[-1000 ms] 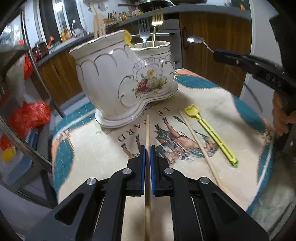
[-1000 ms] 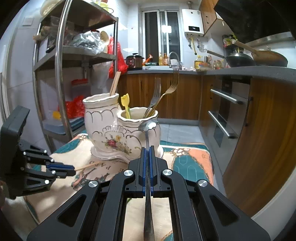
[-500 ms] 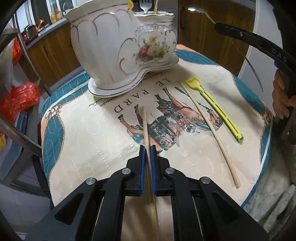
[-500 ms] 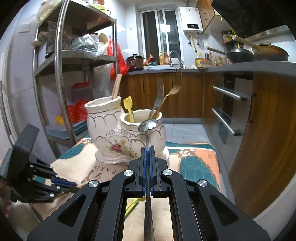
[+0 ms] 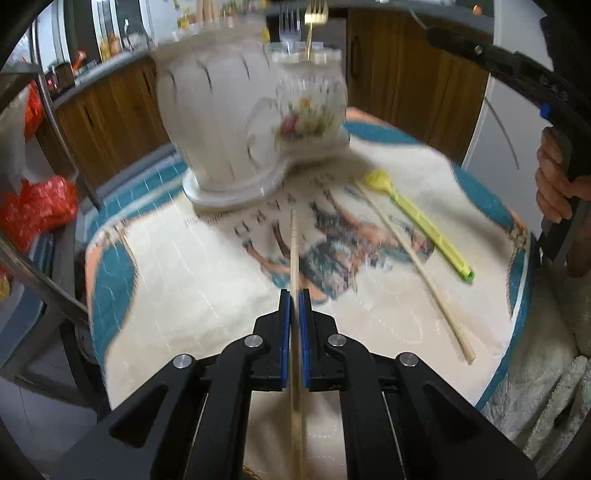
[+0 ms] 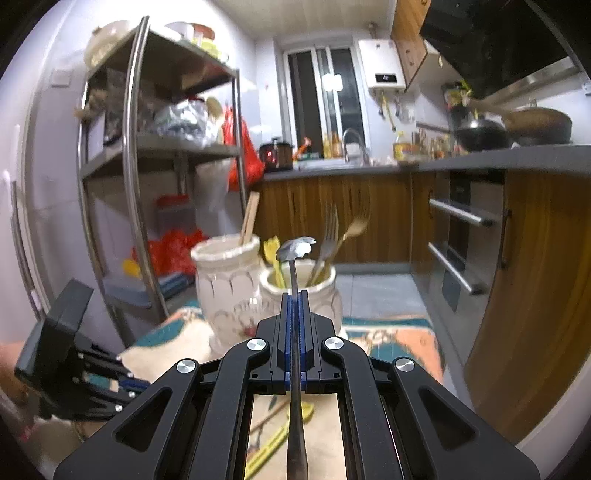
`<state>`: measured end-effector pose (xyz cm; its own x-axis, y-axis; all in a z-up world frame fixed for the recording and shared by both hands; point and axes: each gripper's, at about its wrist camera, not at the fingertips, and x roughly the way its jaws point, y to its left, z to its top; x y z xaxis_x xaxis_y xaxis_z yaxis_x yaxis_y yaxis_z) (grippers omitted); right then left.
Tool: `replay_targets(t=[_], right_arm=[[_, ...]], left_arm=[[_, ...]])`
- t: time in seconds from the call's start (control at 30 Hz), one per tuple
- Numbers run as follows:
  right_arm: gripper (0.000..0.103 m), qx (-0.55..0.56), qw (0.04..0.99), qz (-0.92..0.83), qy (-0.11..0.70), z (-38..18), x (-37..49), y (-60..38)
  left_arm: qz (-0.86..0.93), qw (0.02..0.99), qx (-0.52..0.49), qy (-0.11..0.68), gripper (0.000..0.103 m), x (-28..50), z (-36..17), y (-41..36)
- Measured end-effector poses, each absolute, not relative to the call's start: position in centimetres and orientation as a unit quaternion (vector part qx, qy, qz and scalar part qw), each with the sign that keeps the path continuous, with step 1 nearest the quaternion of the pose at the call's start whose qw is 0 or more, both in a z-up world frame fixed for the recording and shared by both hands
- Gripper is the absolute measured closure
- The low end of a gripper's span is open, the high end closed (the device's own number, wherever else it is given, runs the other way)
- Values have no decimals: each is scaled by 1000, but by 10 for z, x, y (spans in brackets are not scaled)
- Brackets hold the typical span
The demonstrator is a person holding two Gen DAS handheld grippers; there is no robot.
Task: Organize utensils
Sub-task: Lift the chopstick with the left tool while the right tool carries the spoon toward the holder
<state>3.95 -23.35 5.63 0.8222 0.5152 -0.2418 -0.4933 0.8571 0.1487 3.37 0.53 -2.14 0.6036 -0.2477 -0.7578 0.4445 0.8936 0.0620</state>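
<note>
Pinching a wooden chopstick point(image 5: 294, 251) between its blue pads, the left claw point(image 5: 294, 295) points toward the ceramic utensil holder point(image 5: 236, 122) — the stick runs forward from the jaws over the printed cloth point(image 5: 192, 266) that covers the desk, its far tip near the holder's base but apart from it. Whether the stick touches the cloth cannot be told, since this view is blurred. To the right of it on the cloth lie a second chopstick point(image 5: 417, 254) and, just beside that one, a yellow-green plastic scoop point(image 5: 421, 221); both lie slanted, their far ends toward the holder. The holder is white with a flower print and has two compartments: a tall one on the left with wooden sticks point(image 5: 208, 11) standing in it, and a lower one on the right with a silver fork point(image 5: 290, 27) and a gold fork point(image 5: 314, 14) upright in it.

The right claw point(image 6: 294, 295) is clamped on the handle of a metal spoon point(image 6: 295, 251), held above the desk — its bowl shows against the lower compartment point(image 6: 299, 291) of the holder in the right wrist view. In that view a yellow utensil point(image 6: 275, 258) also stands in the lower compartment beside the forks point(image 6: 328, 243). The left claw shows at the lower left of that frame, and a hand point(image 5: 557, 177) grips the right tool's handle at the right edge of the left wrist view.
</note>
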Motion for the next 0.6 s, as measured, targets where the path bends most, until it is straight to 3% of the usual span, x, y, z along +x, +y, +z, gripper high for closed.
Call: replay_targets(t=[0.27,0.6], right_arm=[[99,90,952,269,114,81,60,-236],[99,143,940,290,107,98,114,-216]], left_arm=[[-238,938,82,240,98,20,33,18],[-232,967,-16,106,98,53,95,30]])
